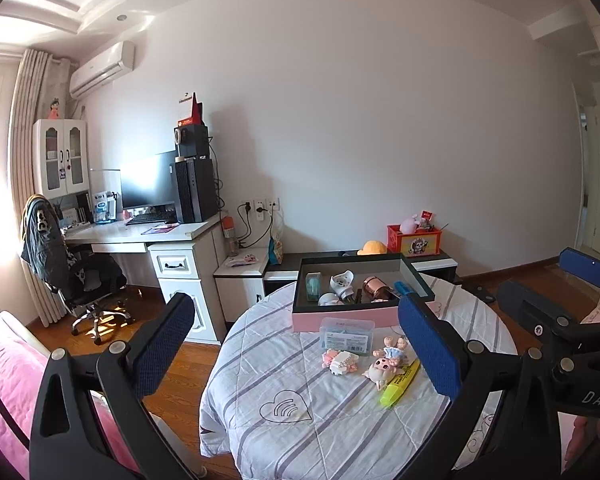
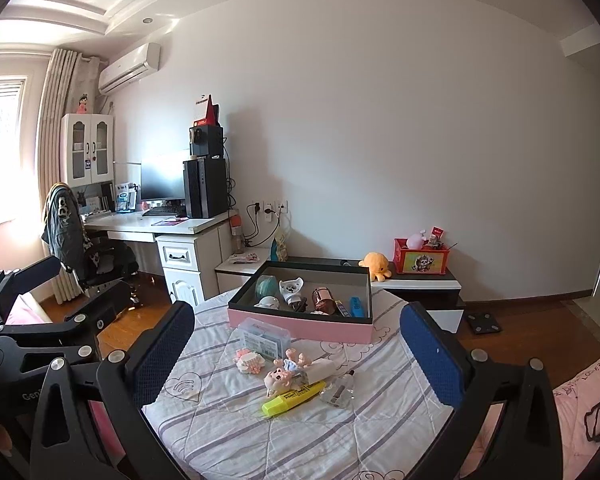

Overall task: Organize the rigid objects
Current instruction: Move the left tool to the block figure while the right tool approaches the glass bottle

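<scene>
A pink box (image 1: 342,319) (image 2: 296,325) with a dark inside stands at the far side of the round quilt-covered table (image 1: 284,432) (image 2: 220,440). It holds a teal item, a white item, a copper cylinder (image 1: 374,287) and a blue piece. In front of it lie a clear plastic case (image 1: 346,336) (image 2: 264,338), a pink-white brick toy (image 2: 250,360), small dolls (image 1: 384,364) (image 2: 284,374), a yellow highlighter (image 1: 400,384) (image 2: 294,396) and a small glass bottle (image 2: 340,392). My left gripper (image 1: 300,344) and right gripper (image 2: 298,356) hover open above the near table edge, both empty.
A white desk (image 1: 140,236) with monitor and computer tower stands at the left, with an office chair (image 1: 72,272) before it. A low cabinet (image 2: 420,284) behind the table carries an orange plush and a red box. Pink bedding (image 1: 8,368) lies at the near left, over wooden floor.
</scene>
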